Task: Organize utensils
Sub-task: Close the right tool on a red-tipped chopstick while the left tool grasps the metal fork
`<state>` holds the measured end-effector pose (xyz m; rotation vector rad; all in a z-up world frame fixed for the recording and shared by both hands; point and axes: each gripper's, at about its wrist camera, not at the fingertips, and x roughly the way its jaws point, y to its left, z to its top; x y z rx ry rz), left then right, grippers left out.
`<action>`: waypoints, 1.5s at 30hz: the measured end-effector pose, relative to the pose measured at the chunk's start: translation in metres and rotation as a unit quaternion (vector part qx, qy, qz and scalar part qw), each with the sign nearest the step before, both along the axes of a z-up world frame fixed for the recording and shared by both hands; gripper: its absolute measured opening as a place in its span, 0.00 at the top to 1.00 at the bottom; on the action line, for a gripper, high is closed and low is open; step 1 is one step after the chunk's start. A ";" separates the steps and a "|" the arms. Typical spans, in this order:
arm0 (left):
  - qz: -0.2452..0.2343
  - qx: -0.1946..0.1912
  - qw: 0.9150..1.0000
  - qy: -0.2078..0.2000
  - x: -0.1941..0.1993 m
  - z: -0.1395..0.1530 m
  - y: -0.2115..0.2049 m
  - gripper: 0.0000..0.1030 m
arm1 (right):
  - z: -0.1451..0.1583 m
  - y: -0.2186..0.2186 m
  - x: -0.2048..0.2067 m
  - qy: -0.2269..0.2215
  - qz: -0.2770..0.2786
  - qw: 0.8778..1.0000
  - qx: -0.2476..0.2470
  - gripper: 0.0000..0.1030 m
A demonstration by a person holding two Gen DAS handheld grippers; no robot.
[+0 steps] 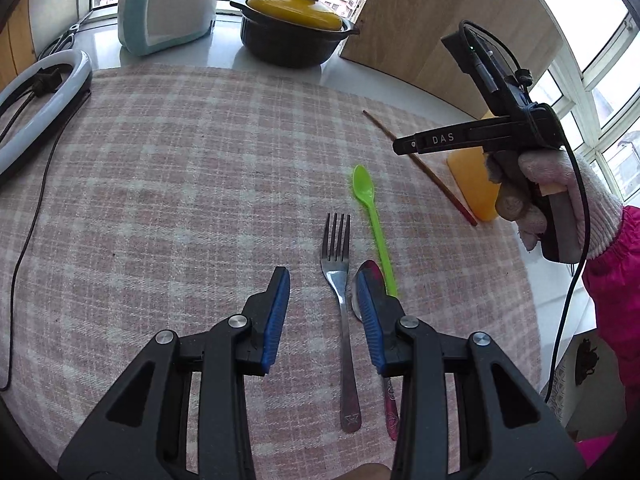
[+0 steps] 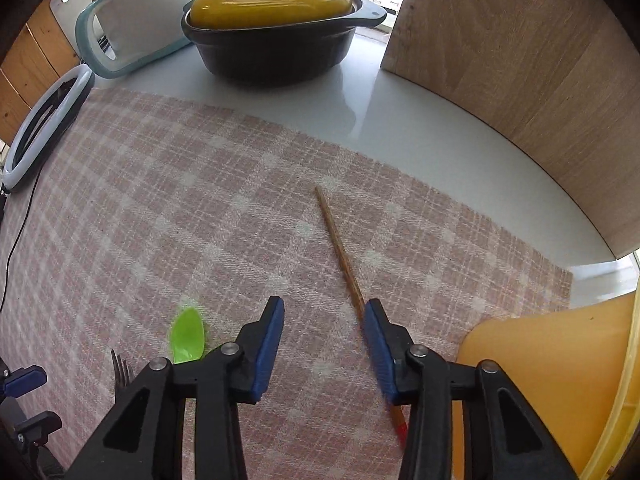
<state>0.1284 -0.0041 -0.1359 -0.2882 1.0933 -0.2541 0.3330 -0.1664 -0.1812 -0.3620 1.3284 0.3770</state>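
Left wrist: steel fork (image 1: pixel 340 280) on plaid cloth (image 1: pixel 180 180), thin wood chopstick (image 2: pixel 338 248), both grippers' jaws released

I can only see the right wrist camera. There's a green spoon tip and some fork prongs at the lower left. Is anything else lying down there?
Observer: Yes. A metal spoon with a dark red handle lies just right of the fork, partly hidden by one finger of the left gripper.
Operator: Is that gripper holding anything?
Observer: No. It is open, and the fork lies on the cloth between its fingers in the left wrist view.
Operator: And the green one, is it whole?
Observer: The green spoon has a long thin handle that runs back to beside the metal spoon's bowl.
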 end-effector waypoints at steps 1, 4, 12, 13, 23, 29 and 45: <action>-0.001 0.000 1.000 0.002 0.002 -0.002 -0.001 0.66 | -0.003 -0.001 0.002 0.003 -0.004 1.000 -0.001 0.59; -0.004 -0.001 1.000 0.008 0.006 -0.009 -0.003 0.66 | -0.012 -0.002 0.007 0.008 -0.009 1.000 -0.010 0.61; -0.006 -0.001 1.000 0.022 0.017 -0.024 -0.005 0.66 | -0.025 -0.008 0.024 0.021 -0.027 0.999 0.004 0.71; -0.007 0.001 1.000 0.024 0.018 -0.025 -0.006 0.66 | -0.025 -0.008 0.025 0.023 -0.027 0.999 0.008 0.75; -0.030 0.006 0.999 0.034 0.041 -0.035 -0.020 0.66 | -0.023 0.003 0.002 0.033 -0.042 0.998 0.037 0.92; -0.045 0.019 0.998 0.037 0.052 -0.038 -0.031 0.66 | -0.024 -0.003 -0.008 0.059 -0.068 0.993 0.073 0.96; -0.077 0.078 0.994 0.012 0.058 -0.047 -0.052 0.84 | -0.027 0.006 -0.019 0.042 -0.058 0.995 0.066 0.96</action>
